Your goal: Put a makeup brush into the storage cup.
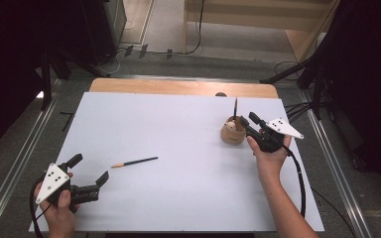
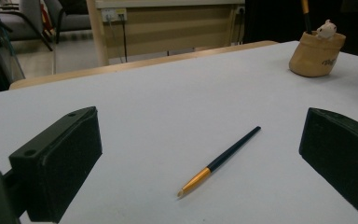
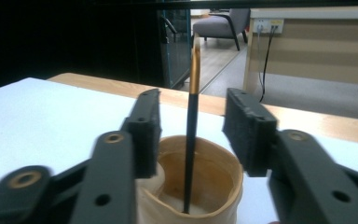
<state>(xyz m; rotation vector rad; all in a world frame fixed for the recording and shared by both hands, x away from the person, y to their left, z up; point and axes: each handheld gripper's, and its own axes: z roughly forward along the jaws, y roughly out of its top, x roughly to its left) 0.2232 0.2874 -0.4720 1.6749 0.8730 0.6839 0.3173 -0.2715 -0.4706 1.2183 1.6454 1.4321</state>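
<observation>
In the high view, the bench [image 1: 178, 198] carries a white sheet, with a strip of bare wood along its far edge at twelve o'clock. At about two o'clock from the sheet's middle stands a tan holder [image 1: 232, 133], with a dark brush [image 1: 235, 109] rising upright from it. The right hand-held gripper [image 1: 246, 125] sits at the holder's three o'clock side, its jaws reaching over the rim toward the brush, held by the person's right hand [image 1: 268, 148]. A second brush [image 1: 135, 161] lies flat on the sheet at about eight o'clock from the middle, its gold end pointing toward nine o'clock. The left hand-held gripper [image 1: 89, 171] rests near the seven o'clock corner, jaws spread apart, with nothing between them.

In the left gripper view, the two black pads stand wide at either side. The second brush [image 2: 219, 161] lies on the sheet ahead of them, touching neither, its gold tip nearer the camera. The holder [image 2: 316, 53] stands well off at one o'clock, a small white figure on its rim.

In the right gripper view, the brush [image 3: 192, 116] stands upright in the holder [image 3: 193, 186], its gold part uppermost. The right hand-held gripper [image 3: 191, 123] has its jaws parted on either side of the brush, with a clear gap between each pad and the handle; it is open and grips nothing.
</observation>
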